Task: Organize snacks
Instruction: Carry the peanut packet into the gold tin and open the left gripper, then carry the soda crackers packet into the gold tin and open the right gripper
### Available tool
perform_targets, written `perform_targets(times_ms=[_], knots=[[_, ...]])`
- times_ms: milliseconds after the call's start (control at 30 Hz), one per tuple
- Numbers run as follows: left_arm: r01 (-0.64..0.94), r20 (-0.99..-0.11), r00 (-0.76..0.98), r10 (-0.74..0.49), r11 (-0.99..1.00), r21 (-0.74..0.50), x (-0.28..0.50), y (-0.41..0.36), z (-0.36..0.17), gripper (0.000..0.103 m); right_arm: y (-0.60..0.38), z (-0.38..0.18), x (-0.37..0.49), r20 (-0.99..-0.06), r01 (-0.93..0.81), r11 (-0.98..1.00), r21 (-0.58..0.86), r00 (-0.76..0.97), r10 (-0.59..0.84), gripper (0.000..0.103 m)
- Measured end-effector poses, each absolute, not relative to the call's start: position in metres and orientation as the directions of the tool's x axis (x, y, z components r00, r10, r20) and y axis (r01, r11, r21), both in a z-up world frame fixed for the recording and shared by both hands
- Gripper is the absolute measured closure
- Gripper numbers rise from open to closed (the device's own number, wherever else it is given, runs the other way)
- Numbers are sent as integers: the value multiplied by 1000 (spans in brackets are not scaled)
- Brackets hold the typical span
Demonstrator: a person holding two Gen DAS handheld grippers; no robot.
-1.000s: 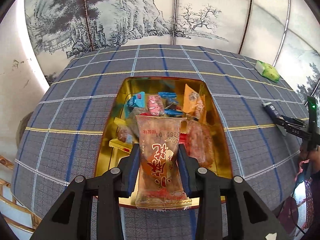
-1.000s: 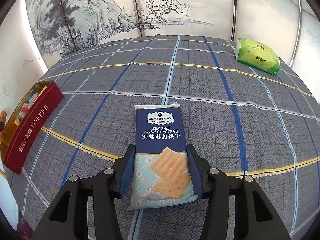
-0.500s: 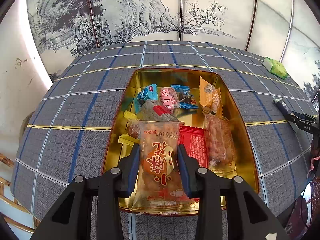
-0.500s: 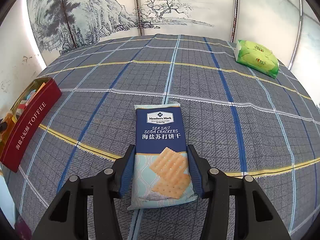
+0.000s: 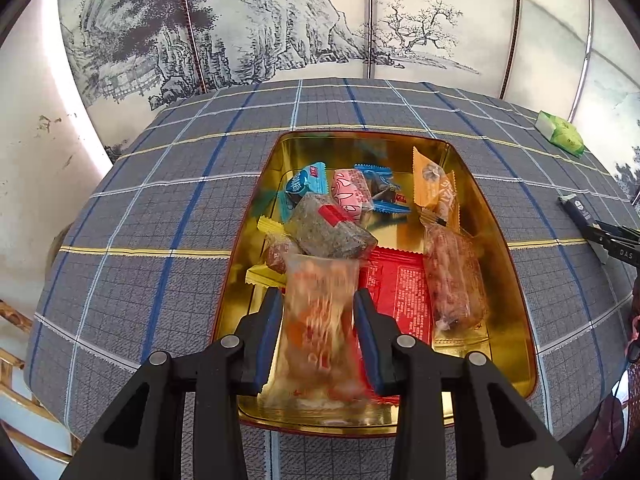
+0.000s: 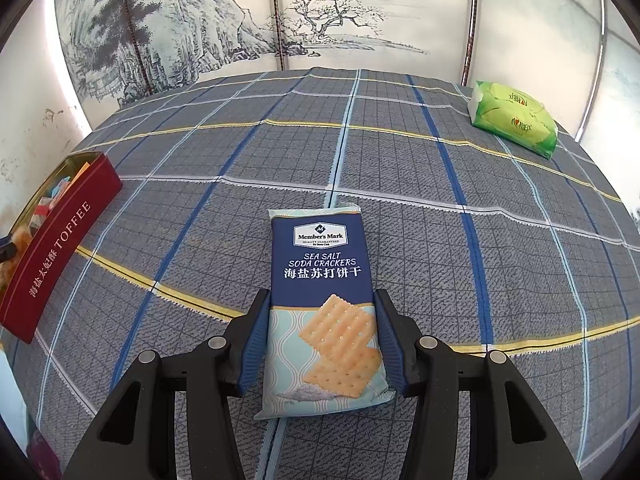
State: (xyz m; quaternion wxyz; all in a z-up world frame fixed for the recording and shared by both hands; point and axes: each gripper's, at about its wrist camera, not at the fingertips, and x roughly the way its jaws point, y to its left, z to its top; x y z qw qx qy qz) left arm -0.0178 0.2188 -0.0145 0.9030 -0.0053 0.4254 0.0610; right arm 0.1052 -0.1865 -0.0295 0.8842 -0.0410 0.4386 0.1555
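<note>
My left gripper [image 5: 318,296] is shut on a clear snack packet with red print [image 5: 320,320], which looks blurred. It hangs over the near end of the open gold tin [image 5: 236,312]. In the tin lie several wrapped snacks, among them a grey bar [image 5: 328,228], a red packet [image 5: 400,288] and an orange sachet [image 5: 434,188]. My right gripper [image 6: 322,300] is shut on a blue pack of sea salt soda crackers [image 6: 320,272] above the plaid tablecloth. The tin's red side, marked TOFFEE [image 6: 60,248], stands at the far left of the right wrist view.
A green tissue pack [image 6: 514,118] lies at the table's far right corner, also in the left wrist view [image 5: 560,134]. A painted folding screen stands behind the table. The right gripper's tip [image 5: 608,236] shows at the right edge of the left wrist view.
The left gripper has come forward over the tin, which now looks larger and nearer. The clear packet between its pads has turned blurry. The right gripper and the crackers have not moved.
</note>
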Motion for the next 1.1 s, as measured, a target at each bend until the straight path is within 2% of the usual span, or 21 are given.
perform_targets(times_ms=[233,367,467,867,1100], knots=[[-121,-762,636,117,991,52,-21,217,-12,66,-187,-30,106,-791,-313,949,42,569,223,52],[-136,-748,648,139,989,66,-26,214,-6,57,-187,-29,103,-790,-302,952,48,572,221,52],[-149,-730,664,162,985,83,-32,211,1,42,-187,-26,94,-780,-300,945,130,558,284,52],[-158,-681,711,175,983,88,-54,199,24,26,-146,11,46,-669,-392,834,389,502,548,52],[-173,-672,717,187,981,88,-61,200,26,21,-76,44,29,-619,-529,733,427,421,663,52]])
